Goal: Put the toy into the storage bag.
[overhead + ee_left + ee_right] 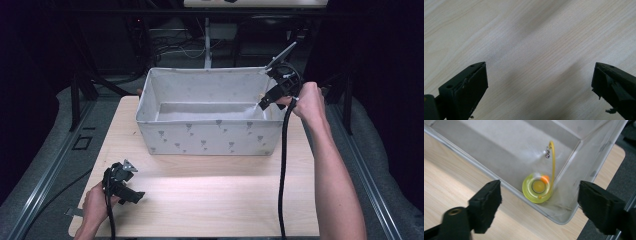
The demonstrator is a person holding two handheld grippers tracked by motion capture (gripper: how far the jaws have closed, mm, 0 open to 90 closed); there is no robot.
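A grey fabric bin [207,134], printed with small dark motifs, is seen standing on the far half of a pale wooden table [210,195]. The right gripper [265,101] is held over the bin's right end, just above the rim near the far right corner, and is pointed down into the bin. In the right gripper view its jaws are seen spread wide, with nothing between the pads. Below them, a yellow-green tape measure [537,188] is seen lying on the bin's floor, tucked into a corner close to both walls. An orange button is carried on its round case, and a yellow strip [552,162] is seen rising from the case along the corner, with a small metal end near its top. The tape measure is slightly blurred. The left gripper [131,182] is held low over the table on the near side of the bin, well apart from it and toward the table's near left corner. In the left gripper view its jaws are seen spread wide over bare wood, with nothing held.
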